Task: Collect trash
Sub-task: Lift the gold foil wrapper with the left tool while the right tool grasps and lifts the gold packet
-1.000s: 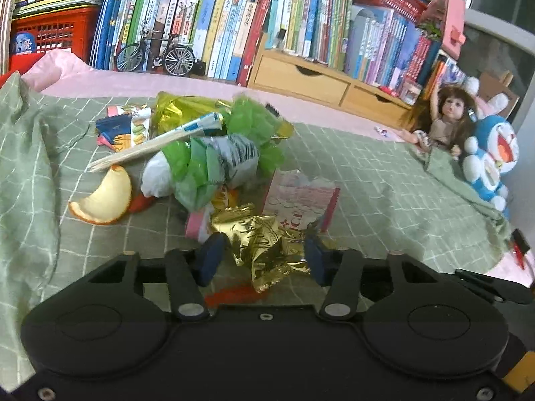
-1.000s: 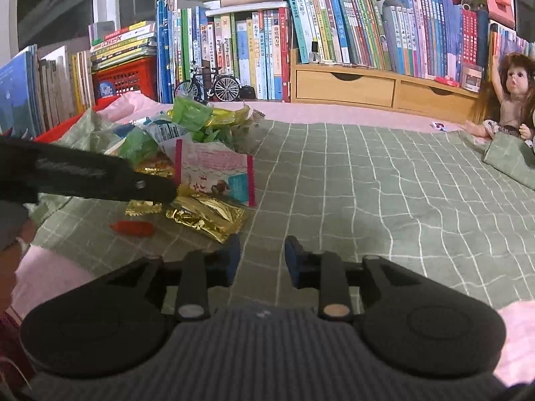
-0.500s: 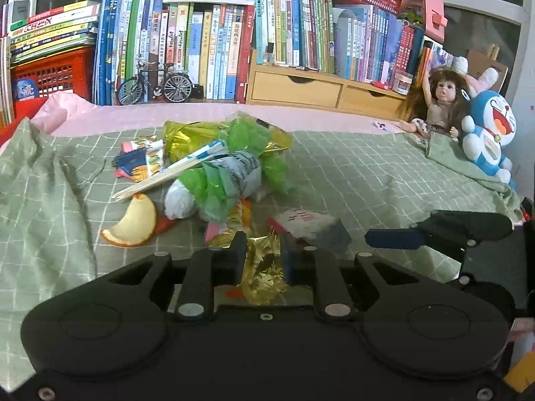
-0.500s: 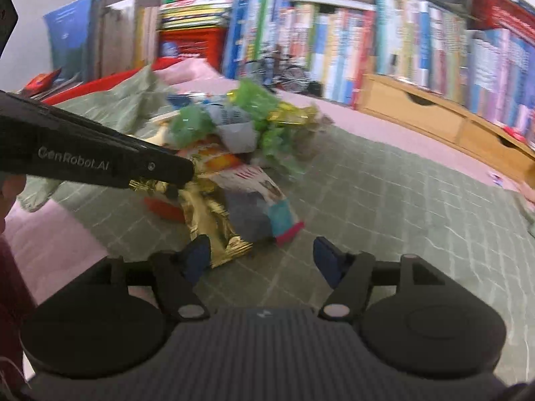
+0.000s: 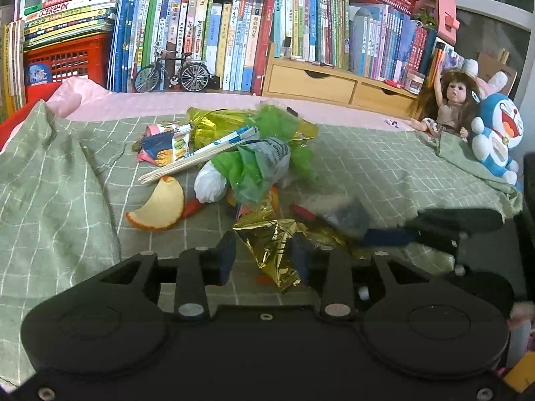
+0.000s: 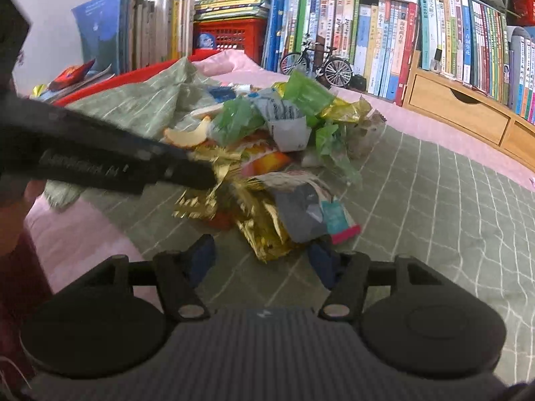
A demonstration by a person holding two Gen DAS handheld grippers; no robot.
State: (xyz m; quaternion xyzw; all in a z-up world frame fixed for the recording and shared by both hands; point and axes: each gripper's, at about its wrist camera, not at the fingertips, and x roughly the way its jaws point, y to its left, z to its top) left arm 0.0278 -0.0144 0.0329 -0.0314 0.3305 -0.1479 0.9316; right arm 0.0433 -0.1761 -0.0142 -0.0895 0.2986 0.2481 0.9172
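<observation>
Your left gripper (image 5: 262, 262) has the gold foil wrapper (image 5: 272, 250) between its jaws. They've just been opening, and the foil touches the right pad only, with a gap to the left one, so that's no grip. Your right gripper (image 6: 262, 262) stands wide; its jaws eased in a touch just now. The near end of a second gold wrapper (image 6: 264, 230) and a grey-and-pink sachet (image 6: 312, 215) sit between and just ahead of its pads — not pinched.

To do this well: push fwd so the pads straddle the bunched middle of the foil, not a flapping corner, then close fully. Keep the tips just above the green checked cloth (image 5: 367, 167) or you'll nip a fold of it. Your two grippers are close together — work one at a time.

Materials: the foil is thin, crinkly, stiff-creased and slippery, so it springs back when let go. The rest of the trash pile (image 5: 247, 163), ahead of the left gripper, is limp green plastic, a white wad, a paper-sleeved bundle of sticks and a curved orange peel (image 5: 157, 207), ahead-left. The sachet is flat and smooth — likely to slide out. The cloth is soft and wrinkled, rucked up at far left.
</observation>
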